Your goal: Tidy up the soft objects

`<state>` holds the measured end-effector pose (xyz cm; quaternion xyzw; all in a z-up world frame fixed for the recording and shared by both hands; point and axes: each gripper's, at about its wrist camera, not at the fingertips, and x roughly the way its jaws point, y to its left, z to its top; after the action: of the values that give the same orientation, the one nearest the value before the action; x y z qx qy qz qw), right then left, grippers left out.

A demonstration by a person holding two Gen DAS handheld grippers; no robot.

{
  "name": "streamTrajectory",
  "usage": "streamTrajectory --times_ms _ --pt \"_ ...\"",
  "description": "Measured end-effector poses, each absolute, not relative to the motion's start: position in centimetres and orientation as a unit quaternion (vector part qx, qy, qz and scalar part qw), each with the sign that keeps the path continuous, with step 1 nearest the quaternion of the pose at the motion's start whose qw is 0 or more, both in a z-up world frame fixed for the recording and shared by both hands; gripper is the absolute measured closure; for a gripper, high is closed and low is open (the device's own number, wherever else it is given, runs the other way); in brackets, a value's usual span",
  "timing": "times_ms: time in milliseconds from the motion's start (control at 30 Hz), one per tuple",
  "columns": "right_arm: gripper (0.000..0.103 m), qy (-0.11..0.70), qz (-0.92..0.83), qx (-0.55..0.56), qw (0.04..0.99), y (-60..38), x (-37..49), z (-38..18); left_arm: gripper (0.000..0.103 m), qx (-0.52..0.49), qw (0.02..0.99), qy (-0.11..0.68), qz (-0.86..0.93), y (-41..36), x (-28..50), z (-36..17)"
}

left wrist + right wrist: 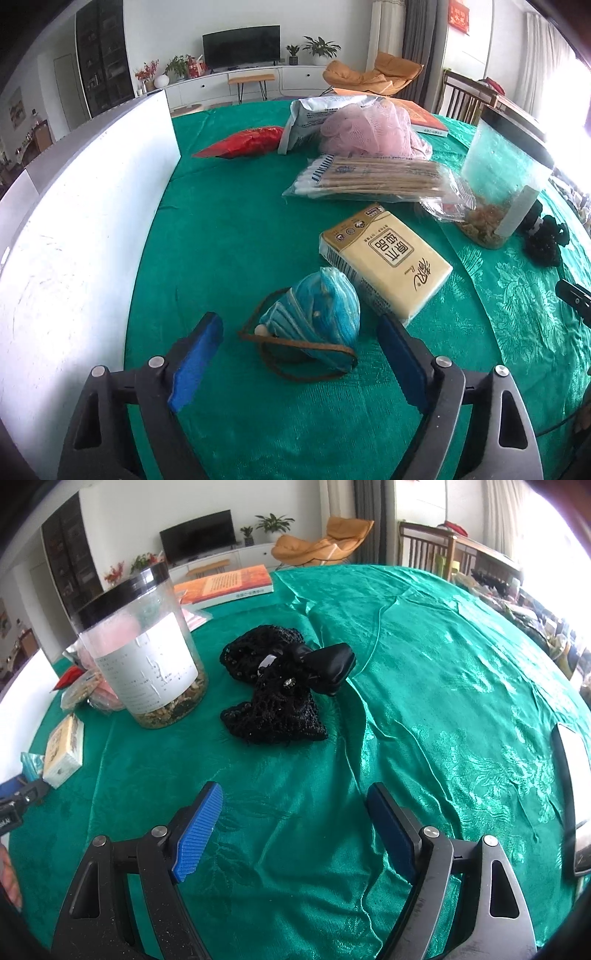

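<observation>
Bright daylight, blown-out glare at right, fisheye-warped dark corners.

Green-clothed table (229,229) under tissue pack (388,258)

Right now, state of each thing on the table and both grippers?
left gripper: open, fingers either side of the blue pouch
blue pouch: lying on the cloth, cord loose, ungrasped
tissue pack: flat, sealed
cotton swab bag: flat
pink mesh puff: resting on the packets
jar: upright, lid on
black hair bow: lying on the cloth, ungrasped
right gripper: open, empty
</observation>
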<state>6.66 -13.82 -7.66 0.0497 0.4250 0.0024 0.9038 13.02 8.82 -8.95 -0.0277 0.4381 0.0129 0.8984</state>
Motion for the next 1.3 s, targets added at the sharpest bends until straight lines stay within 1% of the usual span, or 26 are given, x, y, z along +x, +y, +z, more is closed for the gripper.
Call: streamTrajectory --times_ms 33,67,133,200,233,333,400,467,500,533,633,767,800,833,900,1067,1100,1167,1200,1267,1300 --pt "0.020 0.417 -0.002 0.054 0.907 -14.0 6.5 -7.4 0.040 -0.037 0.898 0.438 0.005 8.9 13.3 -9.0" --pt "0.020 0.406 -0.002 0.060 0.912 -14.1 6.3 -6.9 0.048 -0.041 0.896 0.442 -0.001 8.9 13.6 -9.1" --pt "0.020 0.377 0.005 0.071 0.923 -14.5 5.9 -5.6 0.055 -0.026 0.899 0.438 -0.001 8.5 13.8 -8.8" --pt "0.020 0.366 0.004 0.070 0.928 -14.8 6.7 -4.5 0.057 -0.033 0.899 0.437 -0.008 8.4 13.4 -8.5" --pt "0.020 0.372 0.009 0.061 0.926 -14.8 7.7 -3.9 0.057 -0.042 0.899 0.435 -0.012 8.4 13.1 -8.4" --pt "0.020 0.406 0.025 0.004 0.914 -13.8 11.5 -2.9 0.057 -0.072 0.897 0.434 -0.026 8.3 11.9 -7.9" --pt "0.020 0.436 0.056 -0.048 0.897 -12.1 14.2 -3.2 0.057 -0.085 0.896 0.434 -0.038 8.1 11.2 -7.3" --pt "0.025 0.476 0.082 -0.084 0.872 -10.6 16.1 -4.7 0.057 -0.094 0.898 0.426 -0.051 7.8 10.3 -6.1" --pt "0.061 0.492 0.083 -0.087 0.862 -10.4 16.4 -5.4 0.057 -0.099 0.900 0.420 -0.057 7.8 9.8 -5.4" --pt "0.075 0.507 0.076 -0.080 0.855 -10.6 16.5 -5.9 0.057 -0.104 0.903 0.413 -0.061 7.9 9.4 -4.6" --pt "0.075 0.495 0.049 -0.004 0.868 -13.0 14.4 -4.9 0.057 -0.124 0.908 0.394 -0.072 8.5 8.1 -2.4" --pt "0.075 0.455 0.042 0.020 0.889 -13.7 10.2 -1.0 0.057 -0.148 0.916 0.366 -0.074 11.1 6.0 0.8" --pt "0.077 0.448 0.057 0.018 0.892 -13.0 9.2 0.1 0.057 -0.153 0.919 0.358 -0.068 12.2 5.3 1.7" --pt "0.079 0.442 0.078 0.018 0.894 -12.0 8.3 1.2 0.057 -0.155 0.922 0.350 -0.059 13.4 4.6 2.5" --pt "0.079 0.428 0.133 0.029 0.894 -9.2 6.8 3.6 0.057 -0.158 0.928 0.336 -0.030 16.4 3.1 4.0" --pt "0.084 0.394 0.287 0.052 0.871 1.4 3.7 8.8 0.057 -0.142 0.933 0.321 0.079 24.4 -1.2 6.0" --pt "0.091 0.388 0.322 0.056 0.862 3.8 3.0 9.5 0.057 -0.140 0.931 0.322 0.101 25.8 -1.9 6.0" --pt "0.092 0.379 0.378 0.055 0.843 8.1 1.8 10.8 0.057 -0.147 0.926 0.323 0.131 28.2 -3.4 6.0" --pt "0.092 0.377 0.398 0.052 0.835 9.7 1.4 11.1 0.057 -0.147 0.925 0.321 0.142 29.0 -4.1 6.0" --pt "0.085 0.371 0.411 0.045 0.832 11.5 1.0 11.1 0.057 -0.138 0.925 0.316 0.159 30.2 -5.0 6.2" --pt "0.072 0.369 0.405 0.047 0.835 11.7 1.2 10.9 0.057 -0.138 0.925 0.314 0.163 30.6 -5.5 6.3"
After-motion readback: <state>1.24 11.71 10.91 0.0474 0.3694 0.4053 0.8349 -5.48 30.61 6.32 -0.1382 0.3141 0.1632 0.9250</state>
